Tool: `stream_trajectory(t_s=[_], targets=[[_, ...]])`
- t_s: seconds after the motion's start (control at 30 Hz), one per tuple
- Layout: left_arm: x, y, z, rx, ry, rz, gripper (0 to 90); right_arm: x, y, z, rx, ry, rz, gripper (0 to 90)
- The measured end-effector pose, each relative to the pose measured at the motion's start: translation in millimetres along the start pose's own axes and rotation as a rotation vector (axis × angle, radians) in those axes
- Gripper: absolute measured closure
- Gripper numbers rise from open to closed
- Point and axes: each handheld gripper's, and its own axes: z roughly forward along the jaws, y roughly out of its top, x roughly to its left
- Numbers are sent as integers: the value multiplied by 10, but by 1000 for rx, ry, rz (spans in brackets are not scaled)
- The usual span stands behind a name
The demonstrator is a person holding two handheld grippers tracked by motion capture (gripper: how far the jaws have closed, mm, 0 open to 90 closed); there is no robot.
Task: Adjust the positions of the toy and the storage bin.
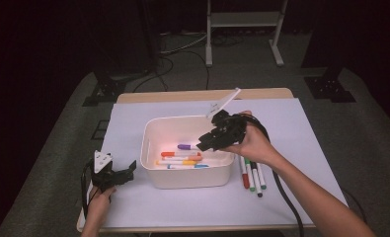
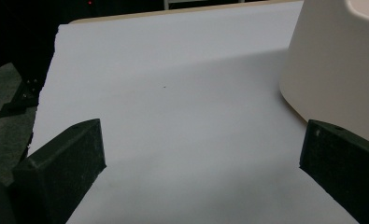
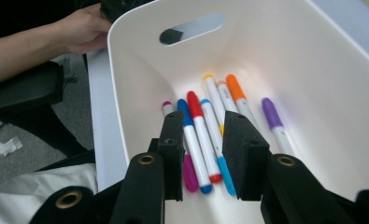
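Note:
A white bin stands mid-table with several coloured markers lying on its floor. My right gripper hovers over the bin's right side, tilted down into it. In the right gripper view its jaws are open a marker's width with nothing between them, above the markers; a purple one lies apart at the right. Three more markers lie on the table just right of the bin. My left gripper rests low on the table left of the bin, open wide, the bin wall beside its right jaw.
A white sheet covers the tabletop, with bare room left of and behind the bin. The bin has a handle slot in its end wall. The person's left hand is beyond that wall. Dark floor and stand legs lie past the table.

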Motion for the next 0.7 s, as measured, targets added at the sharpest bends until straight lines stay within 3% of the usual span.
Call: stream_trajectory(t_s=[0.33,0.7], targets=[[0,1,-1,5,2,6,0,-156,-467,-448,-46,-79,97,650],[-2,0,0,3,3,5,0,-324,-989,-621,-49,-135,195,594]])
